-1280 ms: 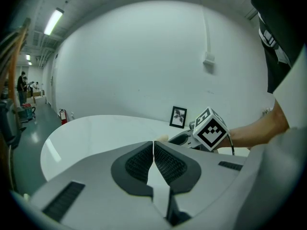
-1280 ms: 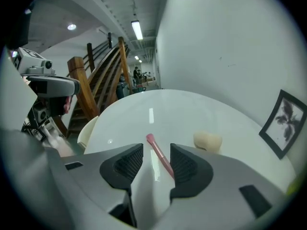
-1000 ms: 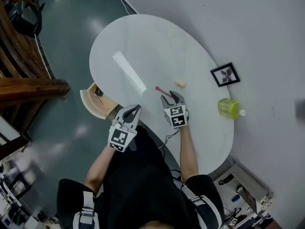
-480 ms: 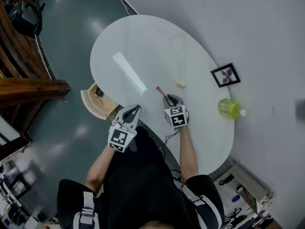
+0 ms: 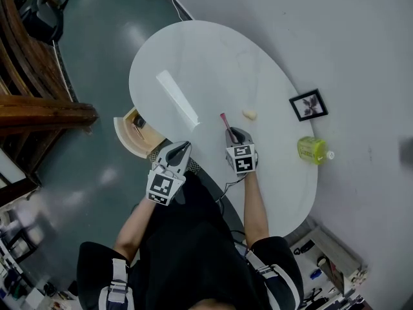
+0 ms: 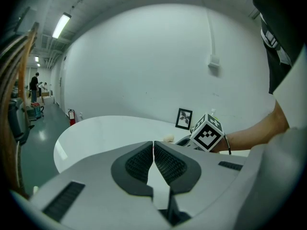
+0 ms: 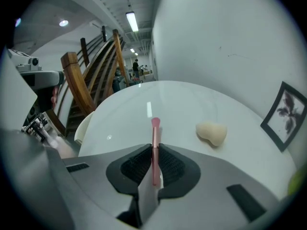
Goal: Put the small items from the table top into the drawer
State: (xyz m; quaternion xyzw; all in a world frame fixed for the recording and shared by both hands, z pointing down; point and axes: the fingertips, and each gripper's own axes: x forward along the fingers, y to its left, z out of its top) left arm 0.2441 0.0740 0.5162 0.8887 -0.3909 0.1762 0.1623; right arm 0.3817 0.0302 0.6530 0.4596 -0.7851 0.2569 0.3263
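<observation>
Pink makeup brush lies on the white table with its head pointing away from the person and its handle running back between the jaws of the right gripper. Those jaws are closing on it, and in the right gripper view the ribbed pads already sit against both sides of the thin handle. The left gripper hangs off the near table edge with its jaws together and nothing between them.

The step in hand looks like the pick-up of the brush. The open wooden drawer sticks out at the table's left side, well apart from the brush, so the next move probably calls for a firm grip, a lift clear of the top and a carry leftward across the person's front to it. The handle is slim and could swivel in the pads.

A beige makeup sponge lies just right of the brush, probably the next item to go.
</observation>
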